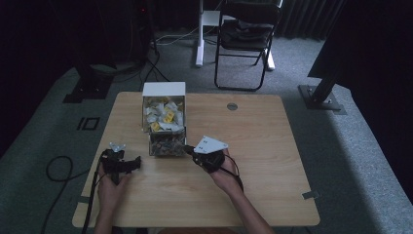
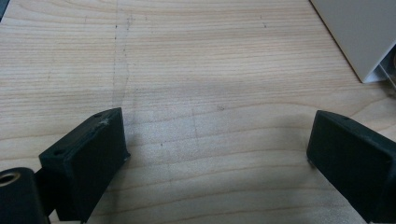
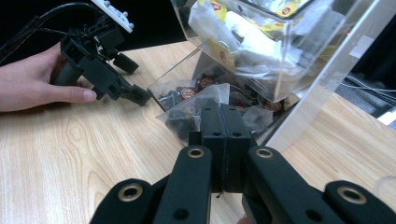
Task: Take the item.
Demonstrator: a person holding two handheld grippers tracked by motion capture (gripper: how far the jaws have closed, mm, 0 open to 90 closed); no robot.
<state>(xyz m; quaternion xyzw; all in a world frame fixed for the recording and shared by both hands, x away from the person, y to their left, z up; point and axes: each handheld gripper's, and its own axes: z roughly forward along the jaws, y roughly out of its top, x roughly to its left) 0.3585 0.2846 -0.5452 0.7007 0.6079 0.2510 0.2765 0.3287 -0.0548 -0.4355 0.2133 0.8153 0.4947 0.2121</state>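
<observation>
A dark clear-wrapped tea sachet [image 3: 187,114] is being pinched at its edge by the closed right gripper [image 3: 223,122] at the lower tray of the clear plastic two-tier dispenser [image 1: 163,119], not yet pulled out, while the left gripper [image 2: 217,140] is being held wide apart, empty, left of it.

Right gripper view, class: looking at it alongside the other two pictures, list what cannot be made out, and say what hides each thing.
1. Right gripper view: the right gripper jaws are pressed together on a clear sachet; the pinched edge is hidden behind them.
2. High view: print on packets in the clear dispenser is too small and dim.
3. Left gripper view: the white box is cut off by the frame edge beyond the open left gripper.
</observation>
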